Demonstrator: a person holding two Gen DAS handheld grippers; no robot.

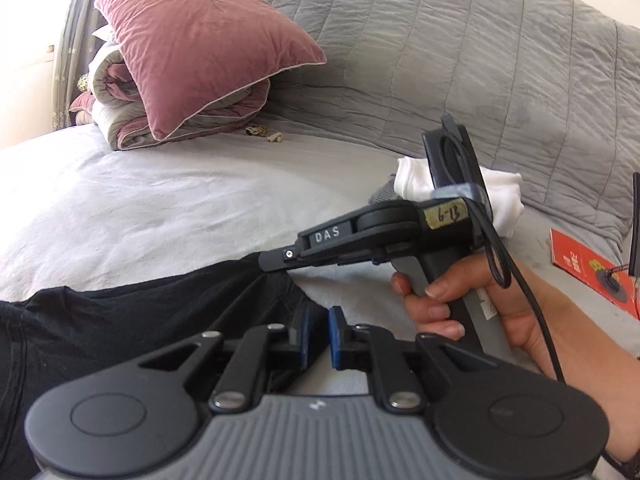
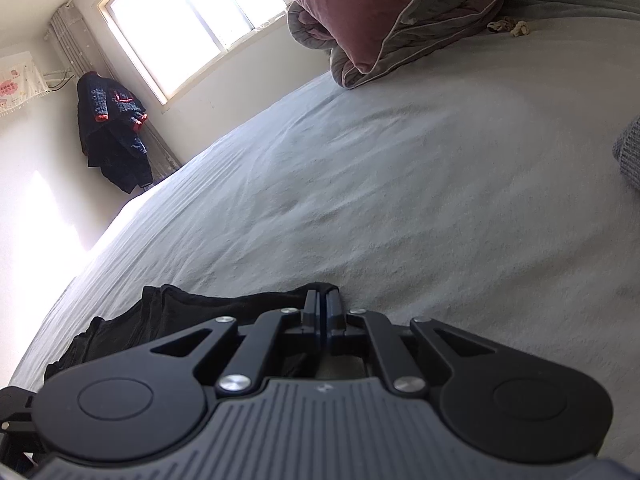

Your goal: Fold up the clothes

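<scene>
Left gripper (image 1: 316, 334), seen from its own wrist cam: blue pads (image 1: 334, 338) sit a narrow gap apart w/ a fold of black garment (image 1: 120, 320) partly between them; can't tell if they actually pinch the cloth. The black garment lies spread on the pale bedsheet (image 1: 160, 208) at the near edge of the bed, trailing off to the left.

Just beyond, the right gripper (image 1: 266, 261) comes in from the right side, held by a hand (image 1: 460, 304) wrapped round its grey handle. Its jaws are closed on the garment's far edge, lifting a small peak of black cloth. Right wrist cam agrees: the pads (image 2: 323, 312) are pressed together w/ the black garment (image 2: 180, 312) bunched at them and trailing left over the sheet.

Behind the right gripper, a white folded cloth (image 1: 502, 196) sits on the bed, partly hidden by the tool. A red booklet (image 1: 580, 268) lies near the bed's right edge.

Farther back, a pink pillow (image 1: 208, 40) leans on a rolled grey-and-pink quilt (image 1: 120, 120) at the far left corner. A grey quilted cover (image 1: 440, 48) rises along the far side. Right cam also shows a window (image 2: 192, 12) and dark clothes hanging (image 2: 112, 128) in the room corner.
</scene>
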